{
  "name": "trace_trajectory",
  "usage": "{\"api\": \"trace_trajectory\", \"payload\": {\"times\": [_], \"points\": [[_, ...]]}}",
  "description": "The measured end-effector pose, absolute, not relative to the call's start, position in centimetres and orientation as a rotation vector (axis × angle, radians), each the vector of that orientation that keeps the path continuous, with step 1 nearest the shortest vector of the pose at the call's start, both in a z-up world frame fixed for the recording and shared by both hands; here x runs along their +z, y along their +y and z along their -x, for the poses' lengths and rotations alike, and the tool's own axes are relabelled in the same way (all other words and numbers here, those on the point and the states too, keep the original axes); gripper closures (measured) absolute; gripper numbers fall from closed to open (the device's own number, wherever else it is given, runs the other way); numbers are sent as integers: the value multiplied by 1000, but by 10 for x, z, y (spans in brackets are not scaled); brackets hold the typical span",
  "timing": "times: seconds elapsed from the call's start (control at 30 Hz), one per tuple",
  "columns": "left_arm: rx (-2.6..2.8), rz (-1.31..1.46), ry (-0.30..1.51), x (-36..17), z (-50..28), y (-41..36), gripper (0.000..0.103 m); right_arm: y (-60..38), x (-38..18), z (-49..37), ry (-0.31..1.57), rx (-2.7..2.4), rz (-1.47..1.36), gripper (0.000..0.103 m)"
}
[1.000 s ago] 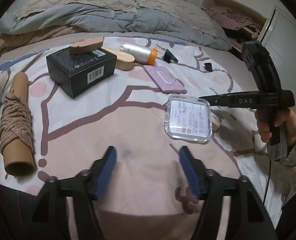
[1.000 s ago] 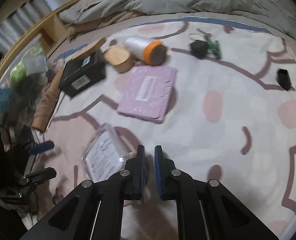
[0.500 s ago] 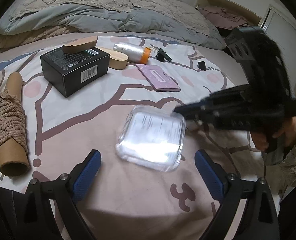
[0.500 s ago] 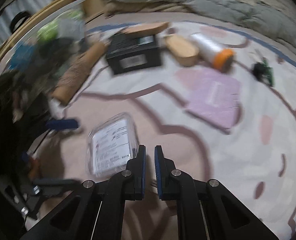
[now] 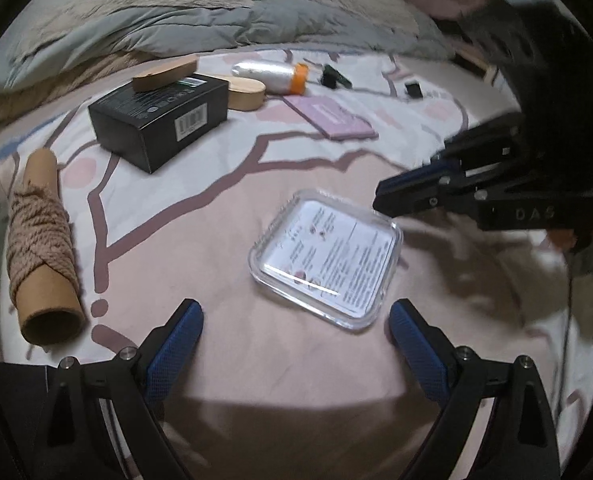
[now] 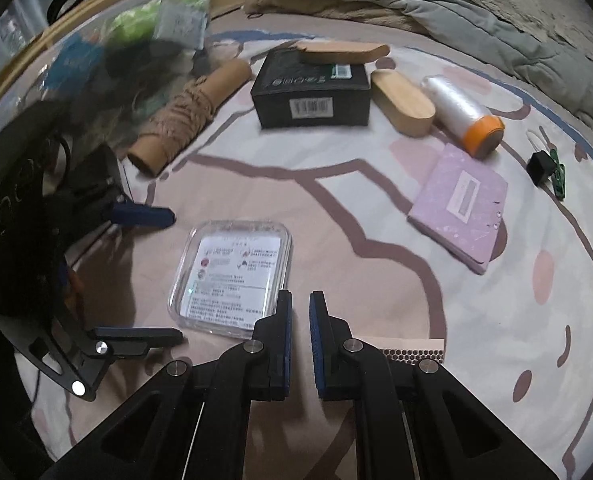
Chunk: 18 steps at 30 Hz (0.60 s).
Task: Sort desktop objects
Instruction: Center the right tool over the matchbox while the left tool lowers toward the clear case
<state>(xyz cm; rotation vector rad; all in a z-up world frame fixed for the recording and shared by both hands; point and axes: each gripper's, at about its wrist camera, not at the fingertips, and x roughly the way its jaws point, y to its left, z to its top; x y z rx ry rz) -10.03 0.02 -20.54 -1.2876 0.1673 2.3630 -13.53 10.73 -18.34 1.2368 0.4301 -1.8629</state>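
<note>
A clear square plastic case point(image 5: 325, 257) with a printed card inside lies flat on the pink bedsheet. It also shows in the right wrist view point(image 6: 233, 277). My left gripper point(image 5: 295, 336) is open wide and empty, its blue pads just short of the case's near edge. My right gripper point(image 5: 380, 200) is shut with nothing between its pads, its tip at the case's far right corner. In its own view the right gripper point(image 6: 300, 312) sits at the case's near right corner.
A black box point(image 5: 160, 120) carries a wooden block point(image 5: 164, 75). A rope-wound cardboard tube point(image 5: 42, 240) lies left. A wooden oval point(image 5: 245, 95), a white spool with orange end point(image 5: 270, 77), a purple notebook point(image 5: 330, 119) and small black and green clips point(image 5: 334, 77) lie beyond. Bedding is piled behind.
The clear case slid left toward my left gripper as the shut right gripper swung leftward beside it. My left gripper opened wider. The case now lies still between both grippers.
</note>
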Motion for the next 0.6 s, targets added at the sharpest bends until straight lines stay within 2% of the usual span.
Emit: {"api": "trace_trajectory", "payload": {"times": [0.1, 0.3, 0.47, 0.6], "points": [[2413, 1311, 251, -209, 102, -1, 7, 107, -184, 134, 437, -1850, -1236, 92], [2449, 1344, 211, -206, 110, -15, 10, 104, -180, 125, 452, -1811, -1216, 92], [2458, 1344, 254, -199, 107, -14, 12, 95, -182, 123, 449, -1794, -1216, 92], [2421, 1293, 107, -184, 107, -24, 11, 84, -182, 117, 418, -1738, -1213, 92]]}}
